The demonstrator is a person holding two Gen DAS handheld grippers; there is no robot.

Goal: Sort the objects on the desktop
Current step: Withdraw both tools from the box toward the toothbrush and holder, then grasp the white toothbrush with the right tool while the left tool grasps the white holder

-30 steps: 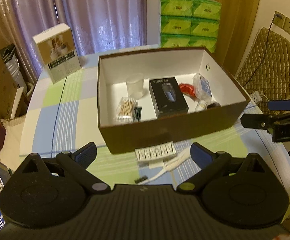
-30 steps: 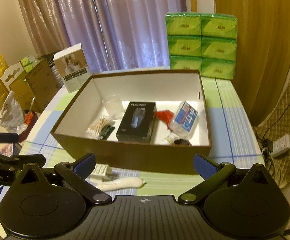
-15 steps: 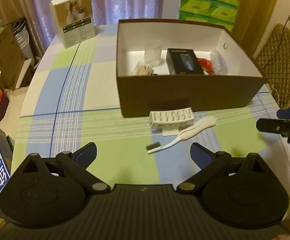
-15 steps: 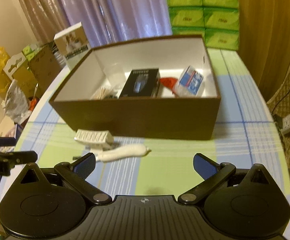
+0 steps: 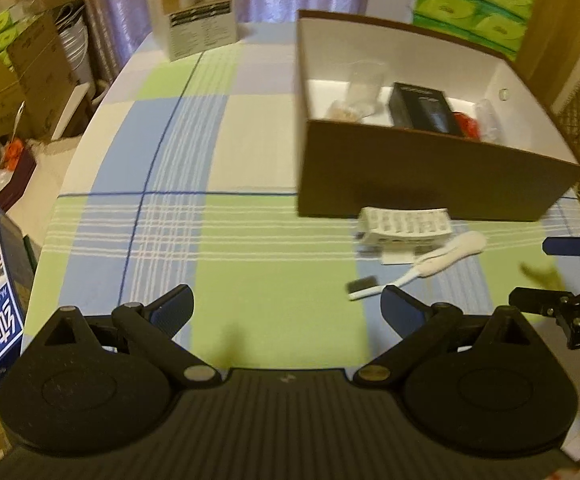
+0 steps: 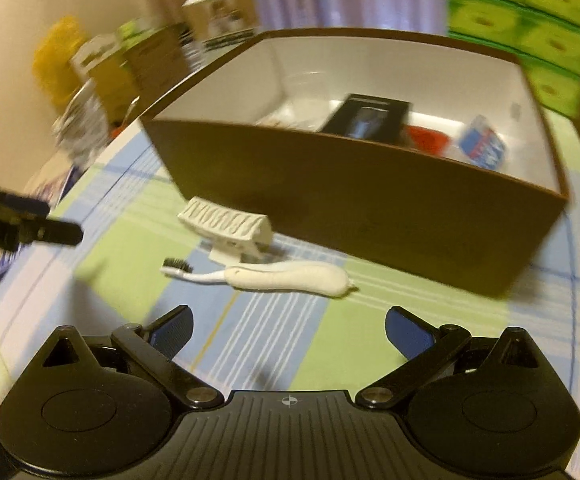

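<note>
The toothbrush (image 6: 274, 276) lies on the counter (image 6: 329, 340) just before the box (image 6: 369, 200), centre of the right view, long axis running left-right, bristles left. Right tongs (image 6: 288, 330) gape empty nearest it; left tongs (image 5: 286, 312) are likewise spread and empty.

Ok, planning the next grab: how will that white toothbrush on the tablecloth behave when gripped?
The toothbrush looks rigid and light. Its rounded handle may roll or slip between the pads, and its thin neck could pivot it. It lies flat, so the fingers must scrape the tablecloth.

One toothbrush (image 6: 274, 276); one brown box (image 6: 369, 200)
</note>
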